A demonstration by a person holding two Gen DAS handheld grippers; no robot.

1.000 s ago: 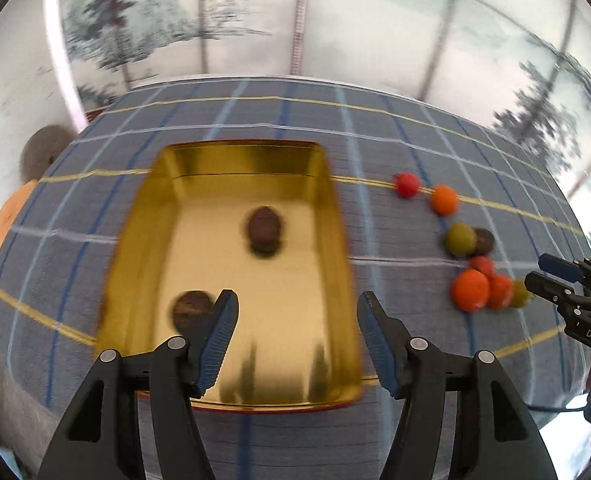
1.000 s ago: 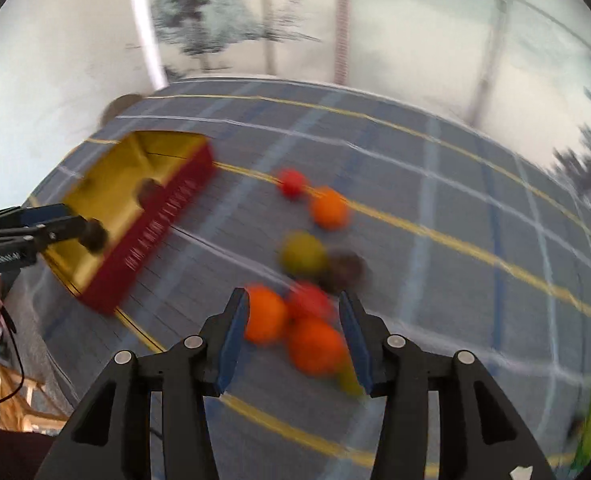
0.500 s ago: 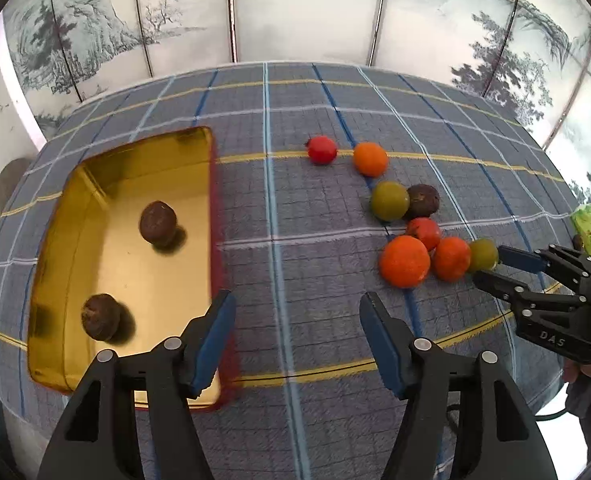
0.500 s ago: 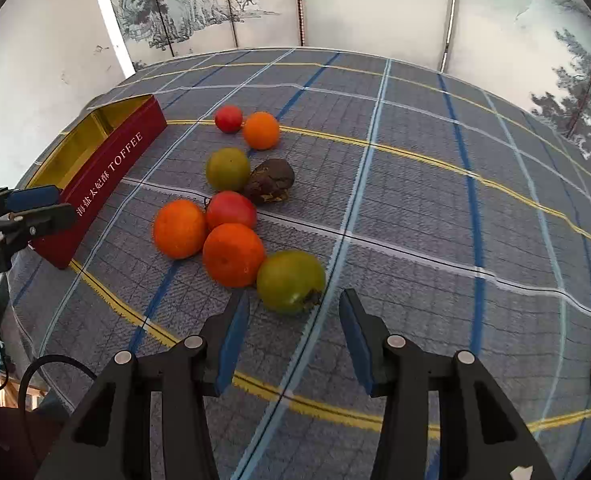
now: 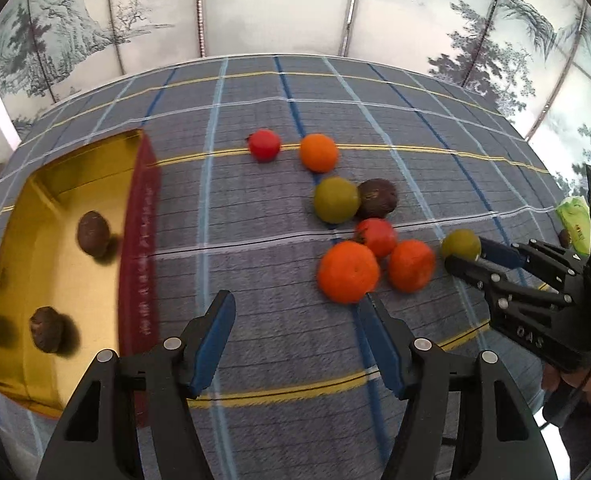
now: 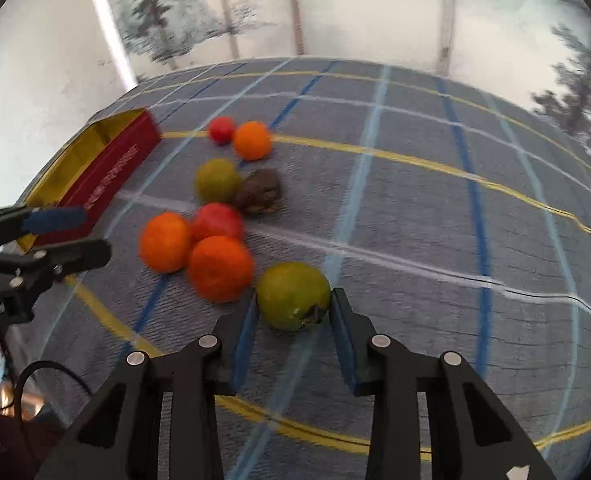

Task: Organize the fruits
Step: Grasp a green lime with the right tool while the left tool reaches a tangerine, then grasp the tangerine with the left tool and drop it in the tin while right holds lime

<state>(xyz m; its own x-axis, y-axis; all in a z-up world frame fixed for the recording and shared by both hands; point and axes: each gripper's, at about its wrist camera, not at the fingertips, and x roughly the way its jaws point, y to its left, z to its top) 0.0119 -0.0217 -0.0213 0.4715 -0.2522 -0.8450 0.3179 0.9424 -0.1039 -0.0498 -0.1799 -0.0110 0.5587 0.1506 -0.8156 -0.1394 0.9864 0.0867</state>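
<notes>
In the right wrist view, the right gripper (image 6: 291, 312) sits low in the middle of the frame, its fingers (image 6: 244, 334) set on either side of a green fruit (image 6: 293, 295); the blue pads look to be at its sides, but I cannot tell whether they press on it. Just to the upper left of it lie two oranges (image 6: 220, 268), touching each other, with a red fruit (image 6: 218, 220) behind them.

In the left wrist view, the left gripper (image 5: 297, 340) is at the bottom centre, fingers (image 5: 212, 336) spread wide and holding nothing, above the checked cloth of the bench (image 5: 255, 208). The nearest orange (image 5: 348, 272) lies just past its right finger. Higher up are a second green fruit (image 5: 336, 199) touching a dark brown fruit (image 5: 377, 199), then a small orange (image 5: 318, 152) and a small red fruit (image 5: 264, 144). At the left of the frame a gold tray (image 5: 43, 264) with a red wall holds two brown fruits (image 5: 93, 233).
</notes>
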